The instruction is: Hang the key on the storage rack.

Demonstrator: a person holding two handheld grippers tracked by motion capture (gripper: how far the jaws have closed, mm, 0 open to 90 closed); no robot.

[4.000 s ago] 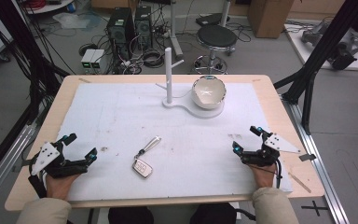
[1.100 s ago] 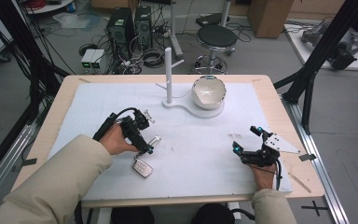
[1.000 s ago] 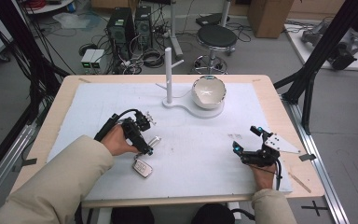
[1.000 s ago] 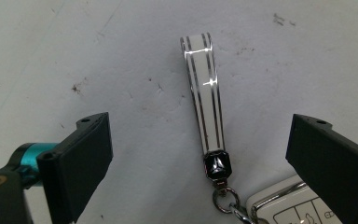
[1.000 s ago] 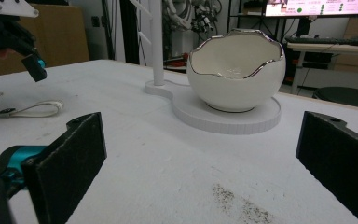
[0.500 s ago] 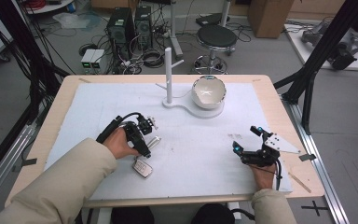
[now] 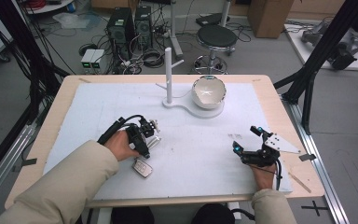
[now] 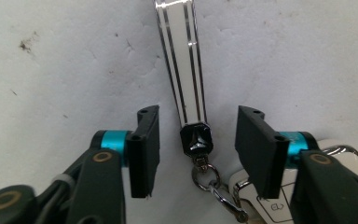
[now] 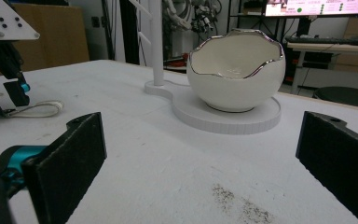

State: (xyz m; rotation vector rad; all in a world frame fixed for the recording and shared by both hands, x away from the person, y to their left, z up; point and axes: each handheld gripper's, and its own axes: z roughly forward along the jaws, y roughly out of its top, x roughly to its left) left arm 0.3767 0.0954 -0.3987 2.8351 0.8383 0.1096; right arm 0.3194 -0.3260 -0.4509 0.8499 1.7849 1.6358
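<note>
Fingers [image 8: 143,149] of the left gripper [image 8: 196,151] have just been closing, narrowed astride the key strap [image 8: 182,70], not touching; right gripper [image 9: 200,172] fingers wide

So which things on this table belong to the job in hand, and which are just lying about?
In the job:
- left gripper, jaws just closing around the strap, not yet touching
- white key strap
- car key fob clipped to it

Lying about:
- eggshell-shaped bowl
- white stand and its base
- right gripper, resting open
</note>
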